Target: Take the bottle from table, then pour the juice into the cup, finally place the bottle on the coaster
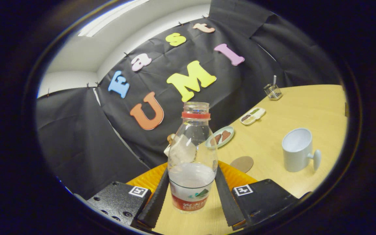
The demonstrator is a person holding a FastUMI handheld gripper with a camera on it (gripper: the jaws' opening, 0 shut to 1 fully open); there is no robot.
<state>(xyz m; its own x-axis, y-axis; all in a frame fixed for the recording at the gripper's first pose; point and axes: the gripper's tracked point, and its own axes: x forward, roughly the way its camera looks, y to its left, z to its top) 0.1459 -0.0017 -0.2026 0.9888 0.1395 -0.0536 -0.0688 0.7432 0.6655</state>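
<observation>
A clear plastic bottle (192,163) with a red neck ring, no cap and a red label stands upright between my fingers. It holds clear liquid in its lower part. My gripper (192,173) is shut on the bottle, one finger pressing each side of its lower body. A round brown coaster (242,163) lies on the wooden table (305,104) just beyond the right finger. Farther right stands a pale cup (296,150), open mouth up and handle pointing right; I see nothing inside it.
An orange ribbed mat (237,178) lies under and behind the bottle. Beyond it are a small plate (220,136) with brown pieces, a divided snack tray (252,116) and a wire holder (273,91) near the black cloth wall.
</observation>
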